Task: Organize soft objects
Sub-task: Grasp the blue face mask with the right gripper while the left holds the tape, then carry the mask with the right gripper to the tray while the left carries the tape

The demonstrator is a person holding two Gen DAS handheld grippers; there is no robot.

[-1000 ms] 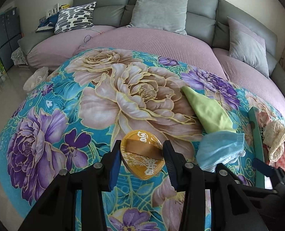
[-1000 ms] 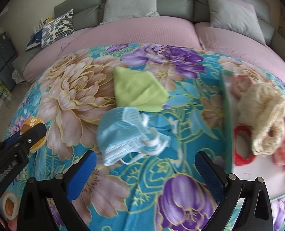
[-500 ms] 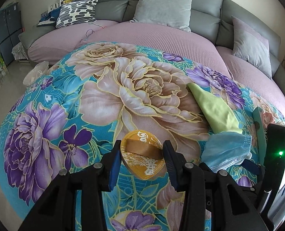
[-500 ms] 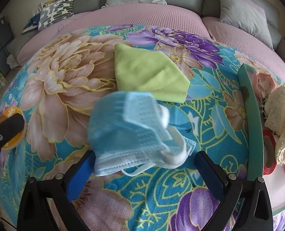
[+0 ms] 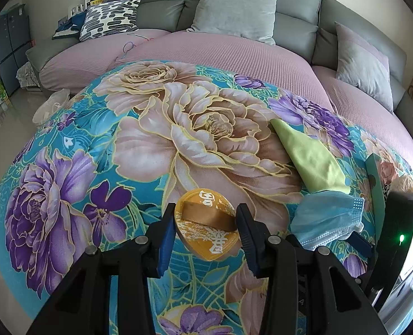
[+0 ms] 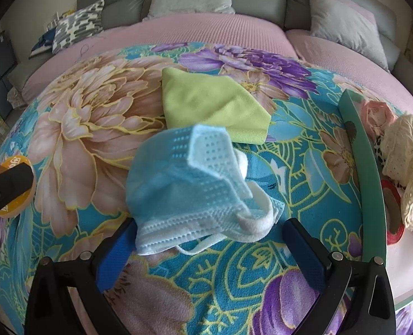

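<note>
My left gripper point(image 5: 205, 230) is shut on an orange round pad with a tan ribbon strap point(image 5: 206, 220), held just above the floral blanket point(image 5: 122, 167). My right gripper point(image 6: 209, 254) is wide open, its fingers either side of the near edge of a crumpled blue face mask point(image 6: 187, 184), which also shows in the left wrist view point(image 5: 326, 220). A folded lime-green cloth point(image 6: 212, 106) lies just behind the mask, also in the left wrist view point(image 5: 315, 162). The orange pad shows at the left edge of the right wrist view point(image 6: 13, 184).
A green-rimmed tray point(image 6: 365, 173) at the right holds a cream lace item point(image 6: 410, 167), a red ring point(image 6: 391, 217) and other soft things. A pink-covered grey sofa point(image 5: 234, 53) with cushions lies behind the blanket. A white netted item point(image 5: 50, 106) sits at the blanket's far left edge.
My right gripper has moved forward and left to the blue mask, which now lies between its open fingers. My left gripper has kept hold of the orange pad and barely moved.
</note>
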